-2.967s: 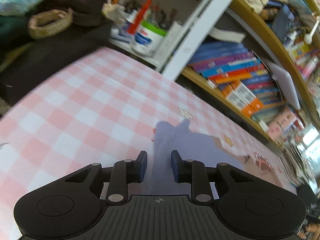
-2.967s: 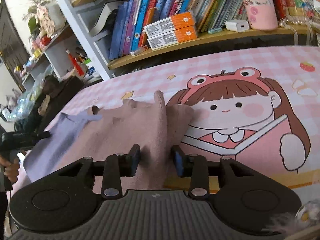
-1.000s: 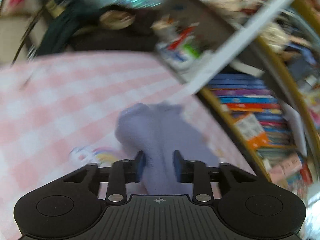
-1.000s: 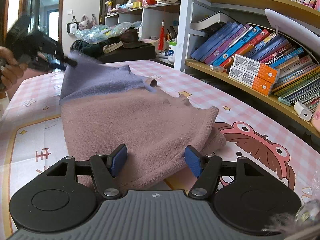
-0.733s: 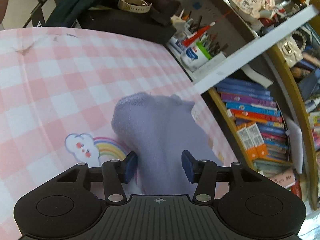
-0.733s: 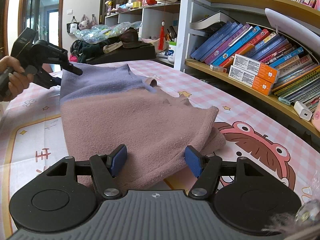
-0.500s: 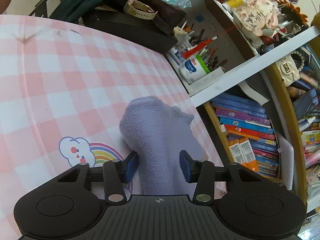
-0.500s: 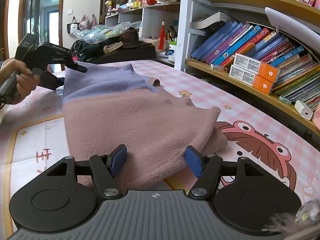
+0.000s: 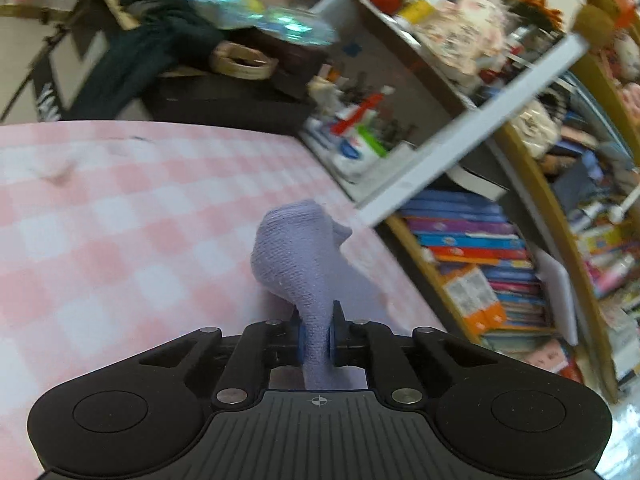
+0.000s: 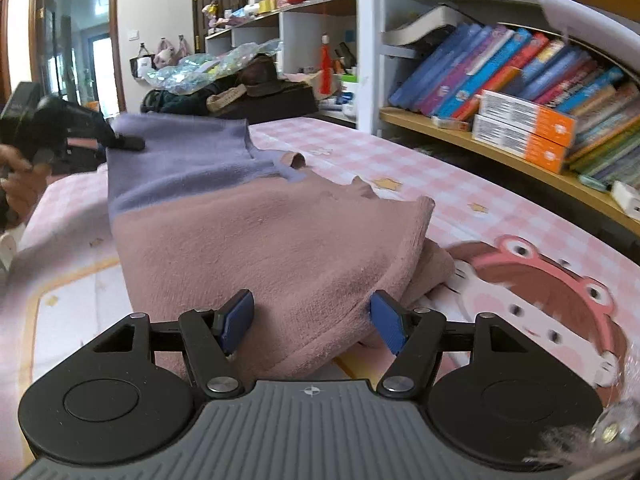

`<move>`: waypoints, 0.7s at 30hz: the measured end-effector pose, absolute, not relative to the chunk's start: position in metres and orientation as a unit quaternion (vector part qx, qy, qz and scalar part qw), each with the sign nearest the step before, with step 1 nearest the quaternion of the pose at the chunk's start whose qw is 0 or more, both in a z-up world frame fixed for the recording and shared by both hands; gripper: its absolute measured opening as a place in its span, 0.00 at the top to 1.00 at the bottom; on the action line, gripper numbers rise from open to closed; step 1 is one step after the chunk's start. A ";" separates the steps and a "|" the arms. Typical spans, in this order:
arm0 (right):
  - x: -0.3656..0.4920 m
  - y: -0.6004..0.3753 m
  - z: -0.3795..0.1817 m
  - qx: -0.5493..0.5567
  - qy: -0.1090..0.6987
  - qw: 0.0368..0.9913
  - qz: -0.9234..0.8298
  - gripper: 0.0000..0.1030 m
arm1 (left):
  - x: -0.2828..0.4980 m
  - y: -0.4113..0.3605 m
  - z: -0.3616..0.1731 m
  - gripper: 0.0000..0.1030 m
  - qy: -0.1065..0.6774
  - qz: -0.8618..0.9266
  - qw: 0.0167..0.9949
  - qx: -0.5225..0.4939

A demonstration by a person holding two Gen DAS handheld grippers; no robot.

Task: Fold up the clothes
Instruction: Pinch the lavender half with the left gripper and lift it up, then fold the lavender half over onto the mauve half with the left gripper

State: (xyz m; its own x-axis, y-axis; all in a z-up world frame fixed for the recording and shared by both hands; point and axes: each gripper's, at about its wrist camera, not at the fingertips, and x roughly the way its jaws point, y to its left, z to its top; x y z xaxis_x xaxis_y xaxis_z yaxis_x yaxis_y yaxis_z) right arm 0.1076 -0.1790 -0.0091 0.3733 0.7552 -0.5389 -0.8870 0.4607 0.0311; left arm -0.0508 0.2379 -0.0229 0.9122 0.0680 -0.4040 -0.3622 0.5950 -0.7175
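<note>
**Left pinches the lilac end; right stands open over the pink end**

My left gripper (image 9: 317,334) has just been closing, and its blue pads (image 9: 302,336) now press on a bunched fold of the sweater (image 10: 256,232). From the left wrist, the lilac knit rises ahead of the fingers as a rounded lump above the checked cloth (image 9: 120,240).

From the right wrist, the sweater lies spread on the cloth, lilac at its far end, dusty pink at the near end. Its far left corner is lifted off the cloth where the left gripper (image 10: 128,143) holds it, with my hand (image 10: 18,184) behind. A small collar tab stands up at the sweater's far edge.

My right gripper (image 10: 312,320) hovers at the sweater's near end, jaws apart. The pink hem sits between the pads; I cannot tell whether either pad touches the fabric, and nothing is squeezed.

To the right of the sweater, the cloth shows a cartoon girl (image 10: 552,304) in a frog hood. Beyond the sweater's right side stands a bookshelf (image 10: 500,152) with leaning books and two orange boxes (image 10: 524,128).
</note>
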 end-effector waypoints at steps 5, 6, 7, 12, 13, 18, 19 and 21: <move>0.103 -0.158 -0.009 -0.136 0.246 0.816 0.505 0.38 | -0.058 0.262 -0.037 0.88 0.161 0.135 0.857 -0.470; 0.103 -0.156 -0.009 -0.136 0.246 0.816 0.505 0.38 | -0.056 0.264 -0.041 0.86 0.161 0.136 0.853 -0.477; 0.103 -0.154 -0.009 -0.136 0.246 0.816 0.506 0.38 | -0.054 0.265 -0.045 0.82 0.163 0.138 0.849 -0.483; 0.104 -0.154 -0.009 -0.133 0.247 0.815 0.507 0.38 | -0.045 0.260 -0.048 0.78 0.171 0.152 0.852 -0.471; 0.104 -0.155 -0.009 -0.130 0.248 0.814 0.508 0.38 | -0.044 0.259 -0.048 0.78 0.171 0.154 0.853 -0.469; 0.107 -0.165 -0.008 -0.130 0.248 0.809 0.517 0.38 | -0.044 0.258 -0.049 0.79 0.170 0.159 0.853 -0.466; 0.109 -0.167 -0.007 -0.129 0.251 0.807 0.518 0.38 | -0.045 0.259 -0.049 0.79 0.170 0.158 0.852 -0.468; 0.110 -0.170 -0.007 -0.126 0.256 0.805 0.520 0.38 | -0.045 0.260 -0.048 0.79 0.172 0.156 0.850 -0.473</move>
State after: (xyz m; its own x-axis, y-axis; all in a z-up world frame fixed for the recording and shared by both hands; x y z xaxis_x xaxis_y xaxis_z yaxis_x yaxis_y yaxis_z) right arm 0.1103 -0.1698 -0.0070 0.3286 0.7726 -0.5432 -0.9019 0.4274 0.0623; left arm -0.0451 0.2604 -0.0485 0.8922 0.1025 -0.4399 -0.4277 0.5043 -0.7501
